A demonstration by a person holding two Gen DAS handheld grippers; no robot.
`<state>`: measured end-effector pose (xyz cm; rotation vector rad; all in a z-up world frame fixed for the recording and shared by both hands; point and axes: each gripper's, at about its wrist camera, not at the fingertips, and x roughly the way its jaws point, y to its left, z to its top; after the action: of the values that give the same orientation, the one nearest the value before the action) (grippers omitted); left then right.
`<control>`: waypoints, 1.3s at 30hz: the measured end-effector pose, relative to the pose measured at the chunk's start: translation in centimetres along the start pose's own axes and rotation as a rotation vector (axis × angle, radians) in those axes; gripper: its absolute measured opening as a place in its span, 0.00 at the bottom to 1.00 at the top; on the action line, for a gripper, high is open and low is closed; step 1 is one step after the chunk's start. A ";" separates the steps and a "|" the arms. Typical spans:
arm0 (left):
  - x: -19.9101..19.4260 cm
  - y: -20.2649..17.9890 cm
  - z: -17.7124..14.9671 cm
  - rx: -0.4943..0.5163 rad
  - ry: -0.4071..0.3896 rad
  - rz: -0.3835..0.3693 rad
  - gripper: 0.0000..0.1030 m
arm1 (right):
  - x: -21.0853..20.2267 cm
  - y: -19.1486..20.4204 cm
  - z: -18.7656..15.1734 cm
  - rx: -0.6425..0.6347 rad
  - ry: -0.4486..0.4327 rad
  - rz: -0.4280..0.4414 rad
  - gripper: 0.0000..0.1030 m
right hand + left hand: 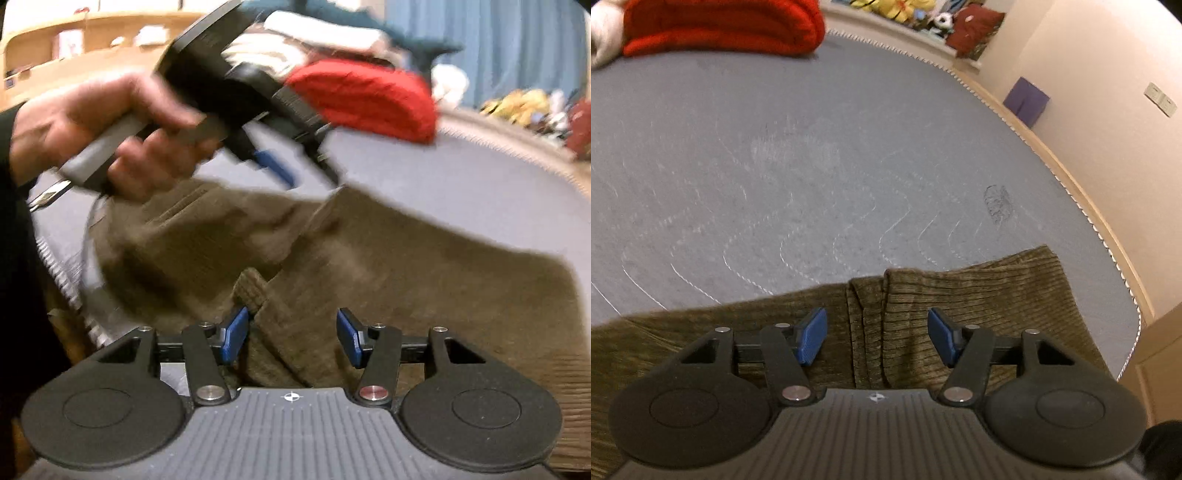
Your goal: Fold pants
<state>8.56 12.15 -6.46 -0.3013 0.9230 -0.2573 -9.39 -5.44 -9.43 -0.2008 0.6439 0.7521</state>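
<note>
One pair of olive corduroy pants (369, 258) lay flat on the grey bed cover (775, 166), long axis running roughly 9-to-3 across the right wrist view; two grippers over it. Left gripper (877, 336) and right gripper (291, 339) both had jaws apart, holding nothing, cloth under the gap, pads clear. One red folded garment (720, 29) sat at 11 o'clock, a purple box (1027, 101) at 2; a hand (103, 136) gripping the left tool blocked the pants' far-left end.

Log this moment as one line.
pants: flat on bed | left gripper: open above pants | right gripper: open above pants
</note>
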 end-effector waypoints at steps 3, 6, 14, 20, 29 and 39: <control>1.8 0.2 0.3 -0.005 0.026 0.009 0.64 | 0.3 1.5 -0.4 -0.097 0.025 0.072 0.39; 3.4 -0.2 0.5 0.036 0.040 -0.016 0.57 | -0.1 2.6 -0.6 -0.157 0.026 0.078 0.28; 0.6 -2.4 1.1 0.172 -0.110 -0.029 0.23 | -1.5 2.6 -0.6 -0.219 -0.027 0.066 0.21; 2.0 -2.7 0.0 0.229 -0.094 0.094 0.42 | -0.9 2.8 -1.1 -0.214 -0.015 0.038 0.23; -2.8 -5.1 -0.5 0.315 -0.259 0.048 0.46 | -3.8 -0.4 0.0 0.013 -0.151 0.031 0.45; 0.3 -4.8 -2.2 0.341 -0.152 0.125 0.35 | -8.1 -9.2 -1.2 0.448 -0.285 -0.457 0.63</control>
<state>6.51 7.26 -6.25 0.0514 0.7301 -0.2676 -8.11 -17.16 -5.94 0.1680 0.4555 0.1786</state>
